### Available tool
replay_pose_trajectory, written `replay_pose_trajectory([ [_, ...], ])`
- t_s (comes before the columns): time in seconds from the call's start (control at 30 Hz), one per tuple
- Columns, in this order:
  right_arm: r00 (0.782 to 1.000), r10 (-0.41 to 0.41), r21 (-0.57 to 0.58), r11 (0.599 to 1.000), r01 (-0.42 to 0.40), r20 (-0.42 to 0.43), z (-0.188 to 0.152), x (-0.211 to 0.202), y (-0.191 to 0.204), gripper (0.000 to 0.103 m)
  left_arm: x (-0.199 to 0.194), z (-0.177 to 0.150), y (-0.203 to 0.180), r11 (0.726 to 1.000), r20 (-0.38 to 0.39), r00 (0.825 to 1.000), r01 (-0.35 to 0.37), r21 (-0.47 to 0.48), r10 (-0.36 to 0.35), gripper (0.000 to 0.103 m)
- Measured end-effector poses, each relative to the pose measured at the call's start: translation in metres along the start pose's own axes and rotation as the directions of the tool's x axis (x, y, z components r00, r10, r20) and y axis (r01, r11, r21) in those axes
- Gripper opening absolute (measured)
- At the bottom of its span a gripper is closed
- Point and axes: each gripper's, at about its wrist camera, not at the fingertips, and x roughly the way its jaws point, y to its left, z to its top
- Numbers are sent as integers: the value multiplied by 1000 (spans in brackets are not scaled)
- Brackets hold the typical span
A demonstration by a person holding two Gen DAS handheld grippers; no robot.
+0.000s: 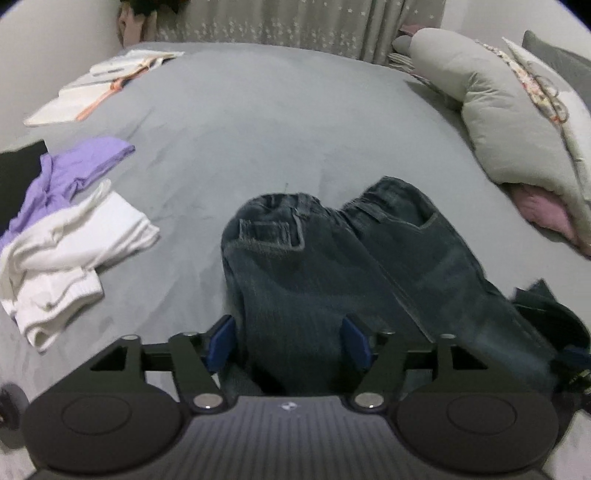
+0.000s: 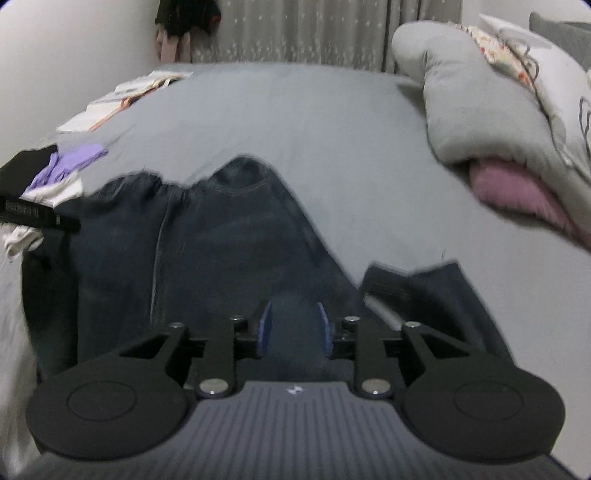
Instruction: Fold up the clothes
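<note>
Dark blue jeans (image 1: pixel 332 258) lie on the grey bed sheet (image 1: pixel 258 129), waistband and pockets pointing away from me. My left gripper (image 1: pixel 289 343) stands wide over one trouser leg, whose denim fills the gap between its blue pads (image 1: pixel 221 343) without being pinched. In the right wrist view the jeans (image 2: pixel 221 240) spread to the left, with a leg end (image 2: pixel 424 288) lying to the right. My right gripper (image 2: pixel 295 330) is partly open, with a blurred hump of denim between its pads (image 2: pixel 266 328).
A white garment (image 1: pixel 74 251) and a purple one (image 1: pixel 74 170) lie crumpled at the left. Open books or papers (image 1: pixel 99 85) sit at the far left corner. A bunched grey duvet (image 1: pixel 498 110) with pink cloth (image 1: pixel 546 214) under it lines the right side. Curtains (image 1: pixel 295 26) hang behind.
</note>
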Motion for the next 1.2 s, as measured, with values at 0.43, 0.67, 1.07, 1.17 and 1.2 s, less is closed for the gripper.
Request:
replay_pose_trajectory([
  [0.43, 992, 109, 53, 993, -105, -65, -63, -27, 34, 61, -49, -90, 17, 992, -12, 996, 90, 84, -90, 79],
  [0.67, 989, 138, 61, 989, -135, -60, -78, -43, 48, 61, -32, -114, 24, 996, -49, 995, 87, 11, -86, 75],
  [1.07, 990, 136, 67, 989, -133, -46, -89, -66, 55, 62, 21, -117, 54, 967, -99, 981, 140, -211, -164, 5],
  [1.17, 988, 149, 77, 986, -145, -52, -91, -65, 58, 62, 15, -116, 54, 964, -126, 980, 120, -237, -153, 5],
  [1.2, 986, 155, 82, 985, -150, -55, -92, -64, 60, 62, 13, -115, 54, 963, -131, 979, 119, -242, -154, 5],
])
